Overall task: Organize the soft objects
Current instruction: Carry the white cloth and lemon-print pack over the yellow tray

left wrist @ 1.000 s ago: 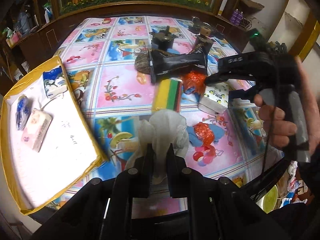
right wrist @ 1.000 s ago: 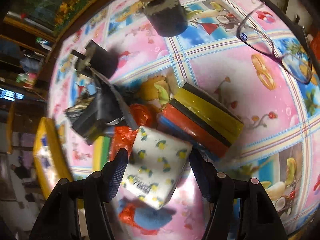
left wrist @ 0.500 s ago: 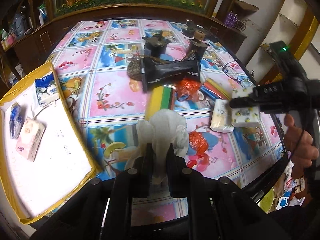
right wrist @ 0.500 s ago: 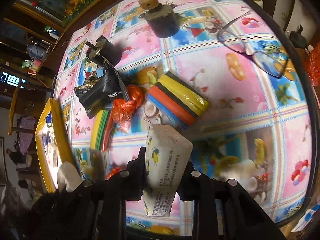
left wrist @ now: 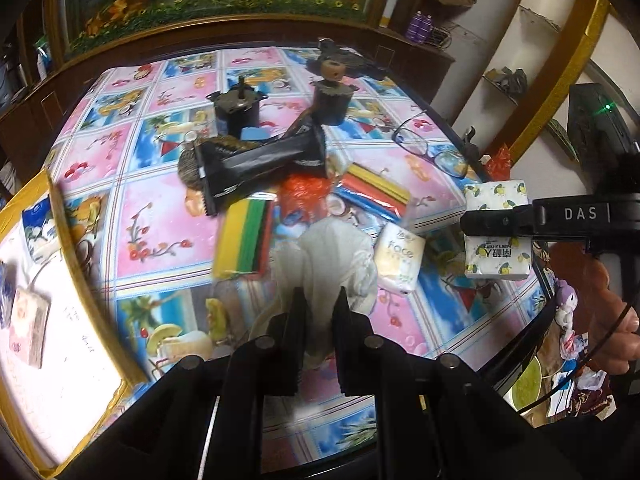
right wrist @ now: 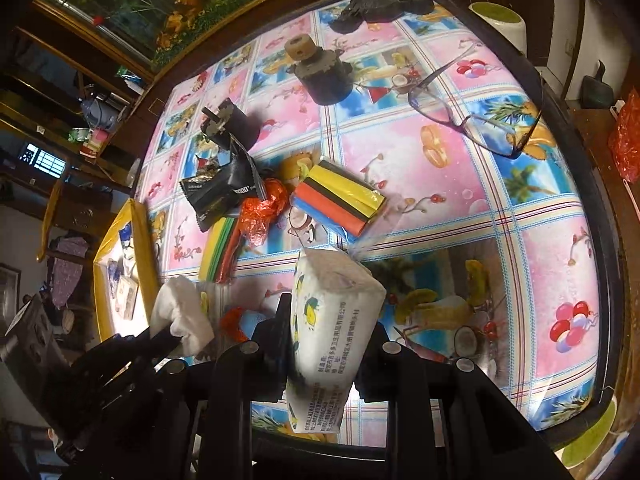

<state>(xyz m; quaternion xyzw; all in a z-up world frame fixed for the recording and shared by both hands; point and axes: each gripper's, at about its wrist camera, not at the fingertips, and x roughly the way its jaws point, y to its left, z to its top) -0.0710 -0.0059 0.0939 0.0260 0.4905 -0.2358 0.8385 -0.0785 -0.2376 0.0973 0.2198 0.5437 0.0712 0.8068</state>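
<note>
My left gripper (left wrist: 318, 300) is shut on a crumpled white cloth (left wrist: 332, 256) and holds it above the patterned table's near side. In the right wrist view that cloth (right wrist: 182, 312) shows at the lower left. My right gripper (right wrist: 328, 320) is shut on a white tissue pack with lemon prints (right wrist: 332, 320), lifted off the table. In the left wrist view the pack (left wrist: 498, 258) hangs at the right edge in the right gripper (left wrist: 496, 222). A yellow-rimmed box (left wrist: 60, 216) at the left holds small tissue packs.
On the table lie a "face" tissue pack (left wrist: 400, 256), two striped sponge packs (left wrist: 244, 236) (left wrist: 372, 192), a black pouch (left wrist: 260, 160), an orange bag (left wrist: 304, 192), eyeglasses (left wrist: 424, 148) and two dark motors (left wrist: 236, 108) (left wrist: 332, 96). The table's edge runs near both grippers.
The right gripper closed on the lemon tissue pack and lifted it up and rightward, away from the pile. The left gripper, with the cloth still in it, shifted across the table.
</note>
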